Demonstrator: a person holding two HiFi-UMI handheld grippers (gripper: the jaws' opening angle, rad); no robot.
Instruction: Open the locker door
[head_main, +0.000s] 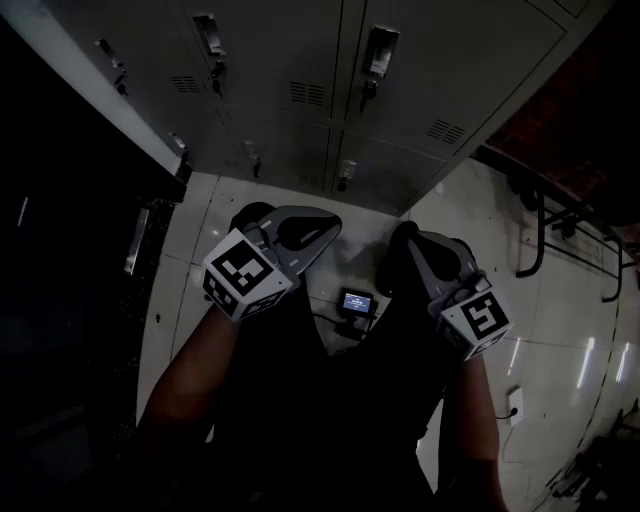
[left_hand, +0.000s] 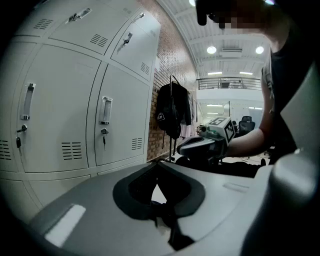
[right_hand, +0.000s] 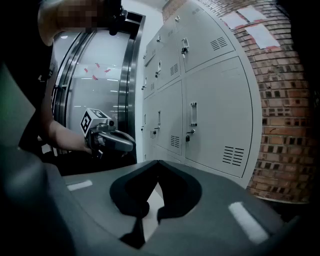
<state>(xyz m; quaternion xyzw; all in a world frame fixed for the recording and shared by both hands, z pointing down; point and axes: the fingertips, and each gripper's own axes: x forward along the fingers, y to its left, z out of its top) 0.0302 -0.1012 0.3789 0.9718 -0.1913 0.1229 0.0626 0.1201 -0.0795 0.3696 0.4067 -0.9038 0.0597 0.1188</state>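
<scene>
A bank of grey lockers (head_main: 330, 90) stands ahead of me with its doors closed. Each door has a vertical handle (head_main: 378, 50) with a keyed lock below it. Both grippers hang low over the tiled floor, well short of the lockers. My left gripper (head_main: 328, 224) is shut and holds nothing; its jaws meet at the tip (left_hand: 157, 163). My right gripper (head_main: 405, 236) is also shut and empty, tips together (right_hand: 157, 163). The nearest door (right_hand: 215, 115) with its handle (right_hand: 193, 114) shows in the right gripper view, and another door handle (left_hand: 105, 110) in the left gripper view.
A black backpack (left_hand: 170, 112) hangs by the brick wall (right_hand: 285, 125) past the lockers' end. A dark metal frame (head_main: 540, 230) stands at the right on the floor. A small lit screen (head_main: 357, 303) lies between my legs. A dark cabinet side (head_main: 90, 90) rises at the left.
</scene>
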